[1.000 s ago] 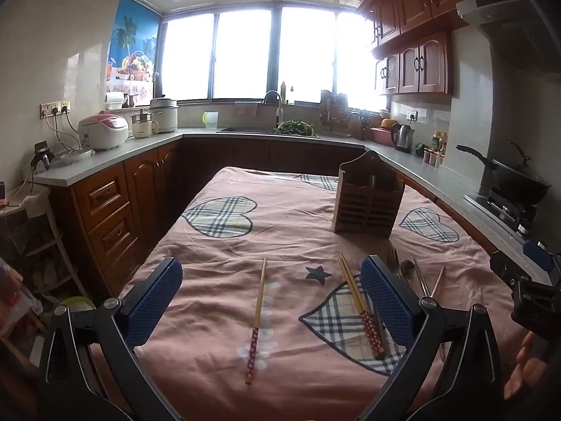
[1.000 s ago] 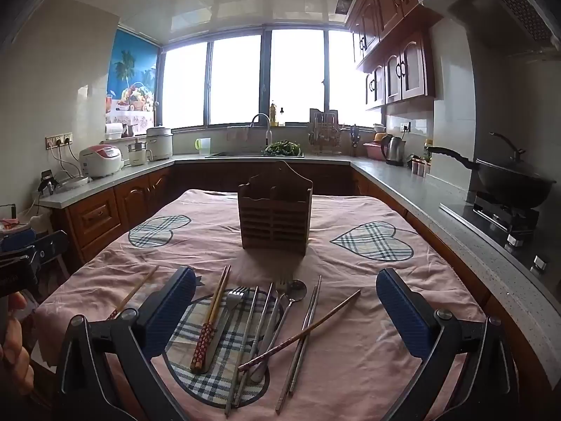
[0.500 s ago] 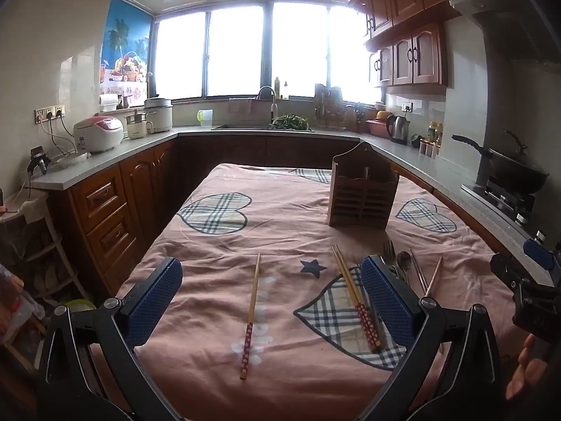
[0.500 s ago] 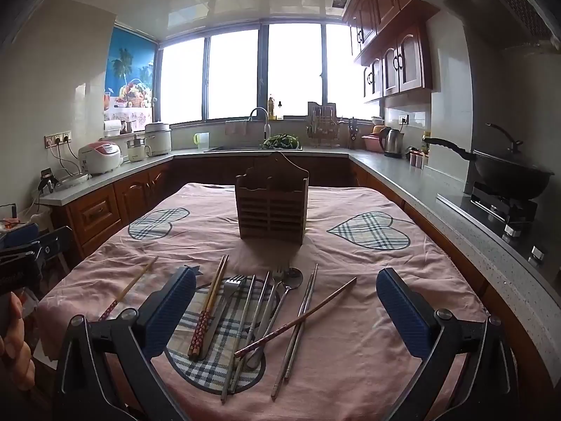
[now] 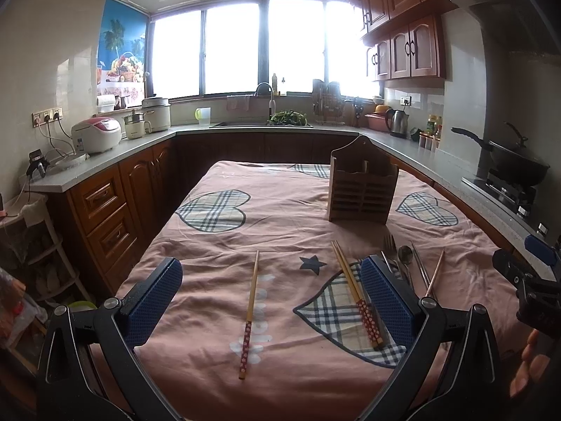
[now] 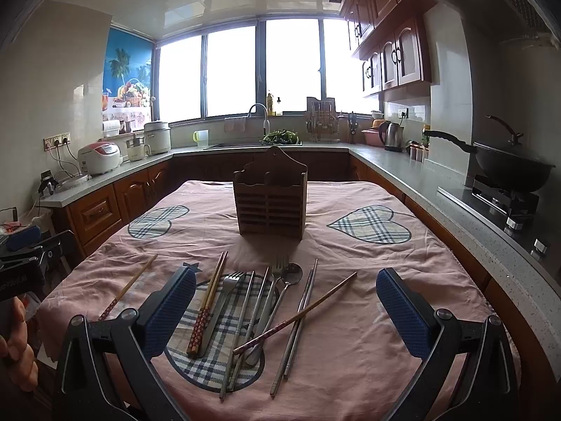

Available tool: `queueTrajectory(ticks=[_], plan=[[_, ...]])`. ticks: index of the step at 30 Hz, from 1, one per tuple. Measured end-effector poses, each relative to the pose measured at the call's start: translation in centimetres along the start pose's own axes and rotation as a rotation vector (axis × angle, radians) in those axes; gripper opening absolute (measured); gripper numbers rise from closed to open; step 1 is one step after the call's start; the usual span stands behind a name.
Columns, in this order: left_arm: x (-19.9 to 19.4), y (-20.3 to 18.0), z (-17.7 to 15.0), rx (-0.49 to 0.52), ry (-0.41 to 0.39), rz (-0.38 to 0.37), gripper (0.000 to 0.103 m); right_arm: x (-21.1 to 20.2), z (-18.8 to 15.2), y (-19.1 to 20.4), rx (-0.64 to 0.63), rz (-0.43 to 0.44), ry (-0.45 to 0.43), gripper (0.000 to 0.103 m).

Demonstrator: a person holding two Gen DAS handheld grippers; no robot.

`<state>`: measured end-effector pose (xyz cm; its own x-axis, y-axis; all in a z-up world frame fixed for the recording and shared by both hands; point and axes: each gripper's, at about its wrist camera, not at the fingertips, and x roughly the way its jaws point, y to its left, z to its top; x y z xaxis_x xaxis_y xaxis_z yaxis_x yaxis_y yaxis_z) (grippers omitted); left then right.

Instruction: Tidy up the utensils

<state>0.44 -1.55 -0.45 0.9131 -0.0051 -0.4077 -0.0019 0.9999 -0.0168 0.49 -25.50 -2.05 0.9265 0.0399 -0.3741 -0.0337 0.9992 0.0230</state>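
Holder (image 6: 270,203) nearer, utensils (image 6: 266,301) between right claw (image 6: 285,310)

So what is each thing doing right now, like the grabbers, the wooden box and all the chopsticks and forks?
left hand-held gripper: open, empty.
right hand-held gripper: open, empty.
wooden holder: upright on the tablecloth; inside not visible.
lone chopstick: flat, apart from the others.
chopstick pair: flat, side by side.
forks: flat.
spoon: flat.
slanted chopstick: lying across the metal chopsticks.
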Motion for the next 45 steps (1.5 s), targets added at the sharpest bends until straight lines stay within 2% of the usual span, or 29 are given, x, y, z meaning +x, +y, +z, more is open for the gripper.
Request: queueTrajectory(ticks=[45], plan=[[0.44,0.05,-0.16,-0.003,0.003,0.004,0.103,0.18,-0.04,0.1,-0.003,0.004,0.004,0.103]])
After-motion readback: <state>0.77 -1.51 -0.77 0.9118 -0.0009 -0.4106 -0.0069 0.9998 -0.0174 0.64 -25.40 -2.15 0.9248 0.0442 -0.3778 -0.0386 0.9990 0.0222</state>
